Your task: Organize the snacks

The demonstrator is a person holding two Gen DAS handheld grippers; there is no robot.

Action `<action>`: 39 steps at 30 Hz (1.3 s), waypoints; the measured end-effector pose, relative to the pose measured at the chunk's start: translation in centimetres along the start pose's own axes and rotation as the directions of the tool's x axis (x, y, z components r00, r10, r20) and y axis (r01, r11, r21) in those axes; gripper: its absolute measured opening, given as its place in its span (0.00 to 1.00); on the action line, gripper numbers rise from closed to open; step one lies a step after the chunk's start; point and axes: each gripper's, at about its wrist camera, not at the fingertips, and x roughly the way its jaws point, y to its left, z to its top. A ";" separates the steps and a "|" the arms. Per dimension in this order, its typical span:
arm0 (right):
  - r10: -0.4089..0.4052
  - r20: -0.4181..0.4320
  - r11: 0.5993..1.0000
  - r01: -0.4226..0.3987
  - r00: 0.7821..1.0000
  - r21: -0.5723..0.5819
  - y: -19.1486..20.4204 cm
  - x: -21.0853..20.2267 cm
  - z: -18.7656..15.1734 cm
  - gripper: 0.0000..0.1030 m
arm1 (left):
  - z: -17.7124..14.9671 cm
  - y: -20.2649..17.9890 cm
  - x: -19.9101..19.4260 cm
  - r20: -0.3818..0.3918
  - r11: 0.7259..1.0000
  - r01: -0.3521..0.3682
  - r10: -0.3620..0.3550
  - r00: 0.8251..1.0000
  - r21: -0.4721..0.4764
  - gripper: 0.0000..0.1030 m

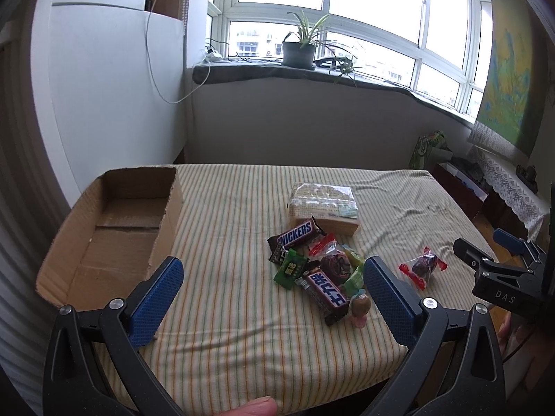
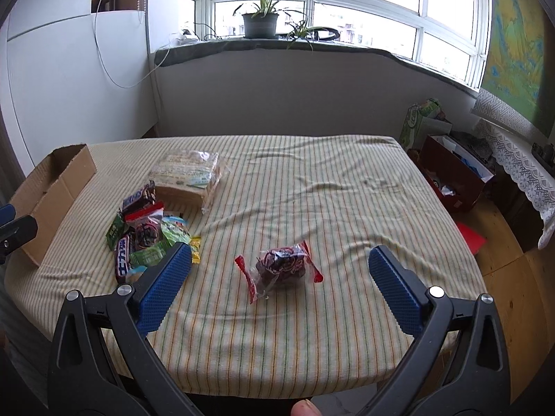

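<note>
From the left wrist view, the open brown cardboard box [image 1: 114,228] sits at the far left edge of the surface with the striped yellow cloth [image 1: 242,332]. It has nothing in it, so I think it waits for the snacks. The heap of small wrapped snacks [image 1: 319,270] lies near the middle, touching a clear bag of flat brown crackers [image 1: 324,208] behind it. The left tool [image 1: 274,298] hangs above the near edge with its blue pads spread wide. It holds nothing and touches nothing.

From the right wrist view, one dark sweet in a clear wrapper with red ends [image 2: 279,267] lies alone, well apart from the heap and nearer the front edge. The right tool [image 2: 281,287] is spread wide too, lined up on that sweet but not touching it. I think it will be picked up first.
</note>
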 end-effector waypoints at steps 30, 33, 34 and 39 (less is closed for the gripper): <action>0.045 -0.161 0.999 -0.040 0.986 0.036 -1.7 6.3 -3.9 1.00 | -5.1 0.7 9.2 -0.252 1.000 -0.002 -0.004 0.968 -0.023 1.00; 0.066 -0.151 0.998 -0.062 0.986 0.030 -1.7 7.2 -3.3 1.00 | -3.9 0.7 10.9 -0.255 0.999 -0.001 -0.008 0.967 -0.033 1.00; 0.070 -0.152 0.997 -0.066 0.986 0.032 -1.8 7.5 -3.2 1.00 | -3.4 0.7 11.5 -0.255 0.999 -0.001 -0.008 0.967 -0.033 1.00; 0.098 -0.150 0.995 -0.091 0.984 0.051 -2.3 8.4 -2.9 1.00 | -1.9 1.0 13.4 -0.242 0.998 0.036 -0.047 0.969 -0.049 1.00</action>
